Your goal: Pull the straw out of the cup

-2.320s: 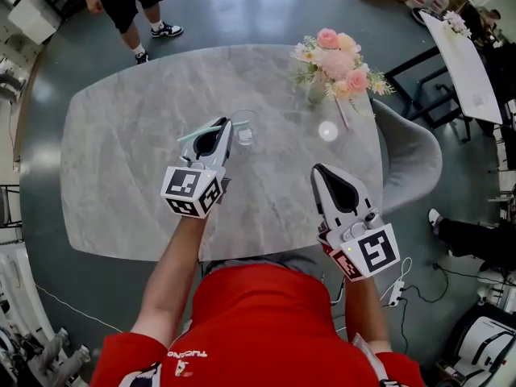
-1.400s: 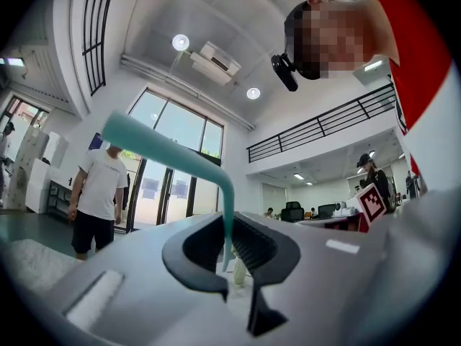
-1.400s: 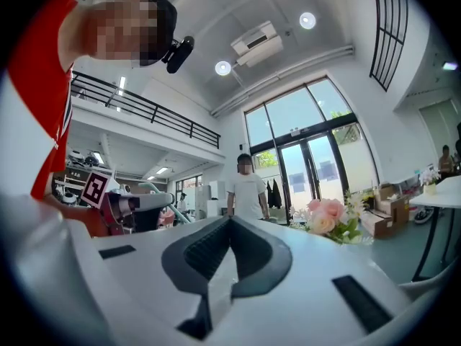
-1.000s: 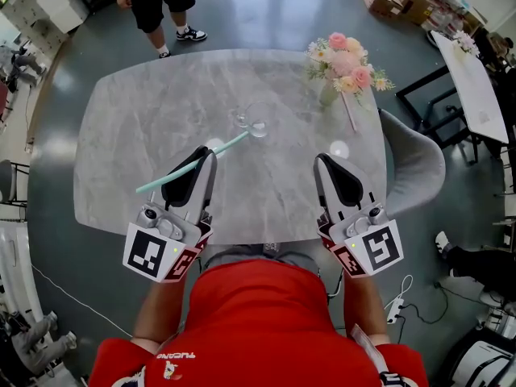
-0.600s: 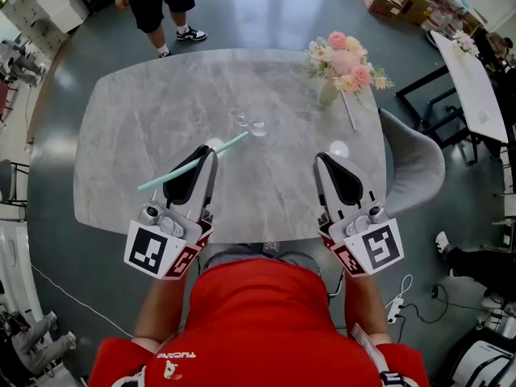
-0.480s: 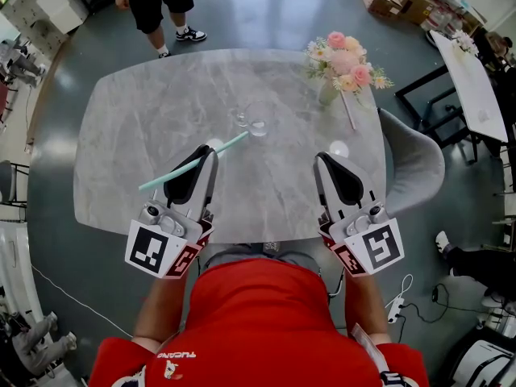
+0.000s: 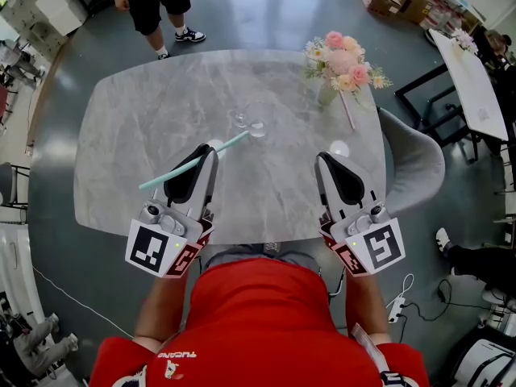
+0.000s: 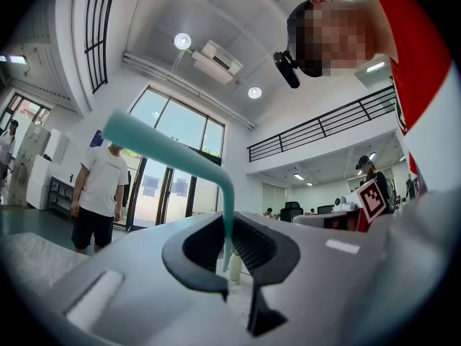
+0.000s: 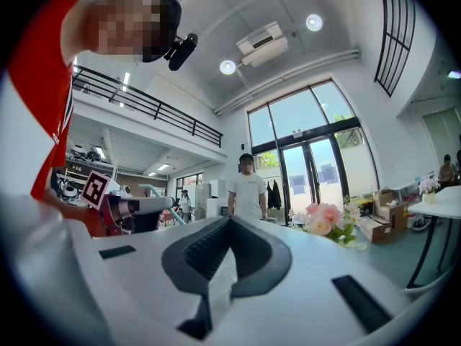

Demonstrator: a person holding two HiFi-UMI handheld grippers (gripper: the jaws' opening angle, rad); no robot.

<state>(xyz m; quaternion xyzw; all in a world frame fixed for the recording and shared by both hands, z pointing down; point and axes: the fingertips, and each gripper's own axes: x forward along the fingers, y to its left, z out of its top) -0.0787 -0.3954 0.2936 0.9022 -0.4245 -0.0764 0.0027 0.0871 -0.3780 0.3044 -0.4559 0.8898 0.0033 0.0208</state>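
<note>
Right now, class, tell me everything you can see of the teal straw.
The straw is a pale teal, smooth, plastic-looking tube with one bend, which shows in the left gripper view. It is out of the clear cup and held slanting above the grey table by the left gripper, whose jaws are closed on it near its shorter end. The long end sticks out to the left. Nothing else touches it.
</note>
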